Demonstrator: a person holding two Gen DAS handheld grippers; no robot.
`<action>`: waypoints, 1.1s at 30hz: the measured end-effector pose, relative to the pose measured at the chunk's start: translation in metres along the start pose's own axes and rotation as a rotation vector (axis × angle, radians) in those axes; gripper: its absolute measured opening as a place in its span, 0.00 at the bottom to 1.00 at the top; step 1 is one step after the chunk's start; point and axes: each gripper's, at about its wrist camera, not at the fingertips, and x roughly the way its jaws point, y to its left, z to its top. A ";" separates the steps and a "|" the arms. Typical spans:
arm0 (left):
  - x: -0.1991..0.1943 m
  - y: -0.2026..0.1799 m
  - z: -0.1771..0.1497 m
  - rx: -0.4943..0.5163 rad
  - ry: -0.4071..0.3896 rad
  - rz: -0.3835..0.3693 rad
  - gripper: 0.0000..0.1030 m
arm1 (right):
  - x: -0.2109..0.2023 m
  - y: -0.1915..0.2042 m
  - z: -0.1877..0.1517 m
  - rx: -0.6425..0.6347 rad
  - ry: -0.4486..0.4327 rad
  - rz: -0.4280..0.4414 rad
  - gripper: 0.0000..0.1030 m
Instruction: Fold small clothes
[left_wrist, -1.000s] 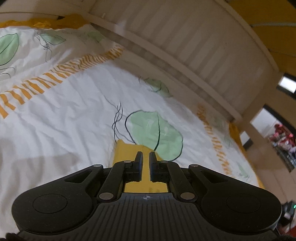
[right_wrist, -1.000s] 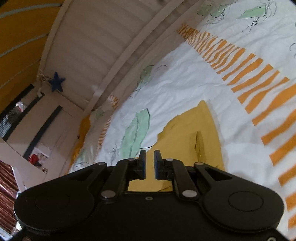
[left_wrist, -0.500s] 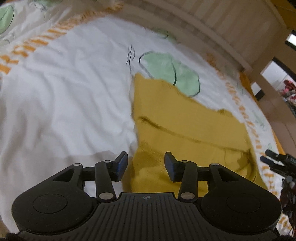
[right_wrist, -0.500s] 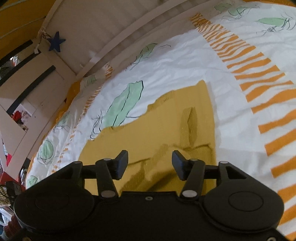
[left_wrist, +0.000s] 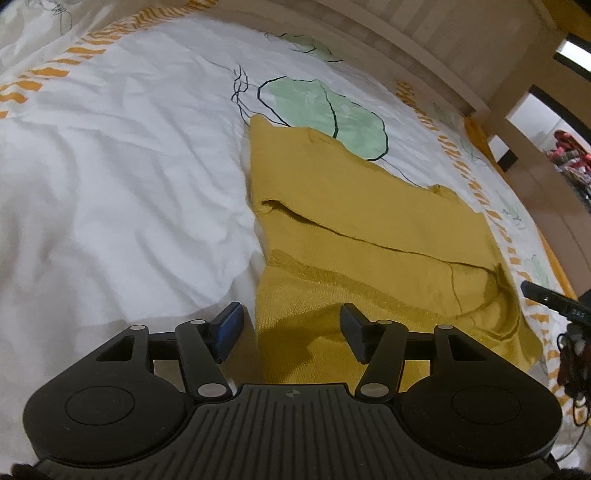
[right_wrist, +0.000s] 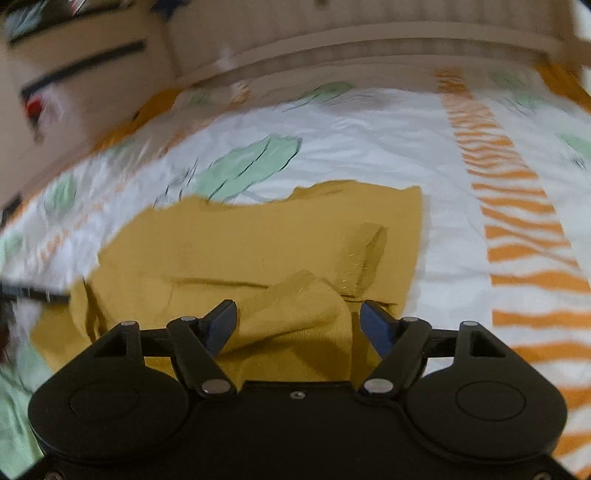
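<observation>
A mustard-yellow knit garment (left_wrist: 369, 221) lies folded on the bed, a fold line running across its middle. My left gripper (left_wrist: 290, 314) hovers over its near left corner; the jaws are opening and the cloth lies below them, not pinched. In the right wrist view the same garment (right_wrist: 258, 240) spreads out ahead. My right gripper (right_wrist: 298, 310) is also opening, and a raised hump of the yellow cloth stands loose between its fingers. One of the right gripper's fingers (left_wrist: 543, 293) shows at the garment's far right edge in the left wrist view.
The bed has a white duvet (left_wrist: 110, 184) printed with green leaves and orange stripes. A pale slatted wooden rail (left_wrist: 424, 29) runs along the far side. The bed's edge and a wooden post (left_wrist: 517, 122) are at the right, with dark cables (left_wrist: 570, 369) beside them.
Both grippers went from shut to open. The garment now lies flat on the bed. The left gripper dropped lower and tipped down; the right one rolled, levelling its view.
</observation>
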 end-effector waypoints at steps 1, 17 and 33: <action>0.001 -0.001 -0.001 0.006 -0.005 0.000 0.55 | 0.003 0.002 0.000 -0.028 0.012 0.003 0.74; -0.014 -0.018 -0.004 0.133 -0.112 -0.002 0.05 | 0.011 0.002 -0.004 -0.027 0.009 0.075 0.22; -0.035 -0.041 0.069 0.163 -0.401 0.029 0.05 | 0.003 -0.021 0.053 0.019 -0.172 -0.058 0.21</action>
